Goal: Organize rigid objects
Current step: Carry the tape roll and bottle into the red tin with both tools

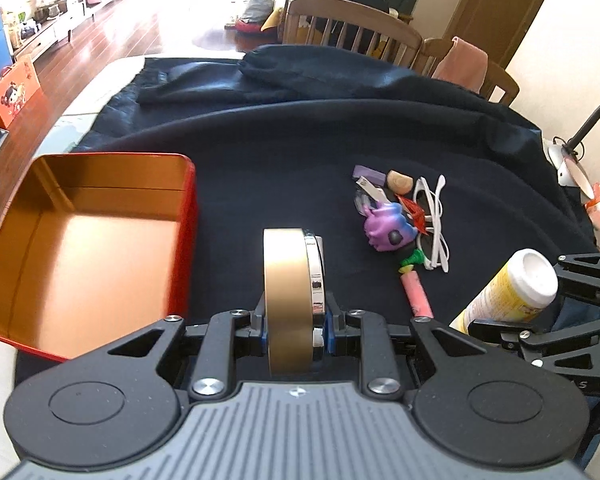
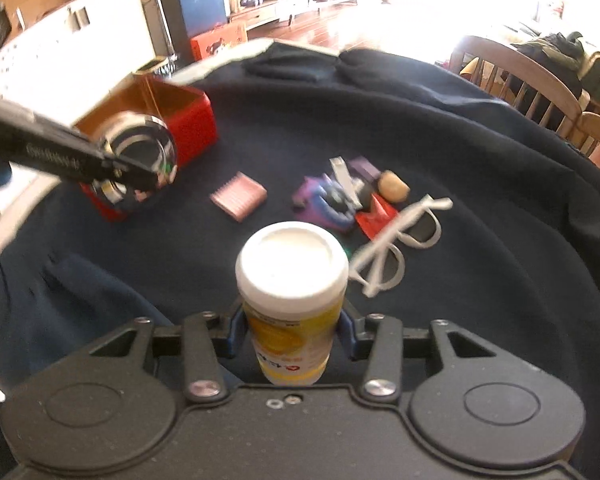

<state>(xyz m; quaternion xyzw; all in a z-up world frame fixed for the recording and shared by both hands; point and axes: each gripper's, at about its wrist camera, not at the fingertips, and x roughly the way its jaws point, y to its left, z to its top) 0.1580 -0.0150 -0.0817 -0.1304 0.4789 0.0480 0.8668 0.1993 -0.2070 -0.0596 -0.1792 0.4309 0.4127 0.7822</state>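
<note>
My left gripper [image 1: 294,318] is shut on a round gold and chrome case [image 1: 290,296], held on edge above the dark cloth, just right of the open red tin [image 1: 188,240]. In the right wrist view the left gripper [image 2: 134,168] holds the case [image 2: 140,156] in front of the tin [image 2: 196,124]. My right gripper [image 2: 290,326] is shut on a yellow bottle with a white cap [image 2: 292,276]; the bottle also shows in the left wrist view [image 1: 512,292]. A pile lies on the cloth: purple toy [image 1: 388,228], white glasses [image 1: 432,224], pink stick [image 1: 416,292].
A pink ridged block [image 2: 238,196] lies on the cloth between the tin and the pile. A nail clipper [image 2: 346,178], a tan stone [image 2: 394,186] and a red piece [image 2: 376,214] are in the pile. Wooden chairs [image 1: 352,28] stand behind the table. A lamp [image 1: 580,136] stands at the right.
</note>
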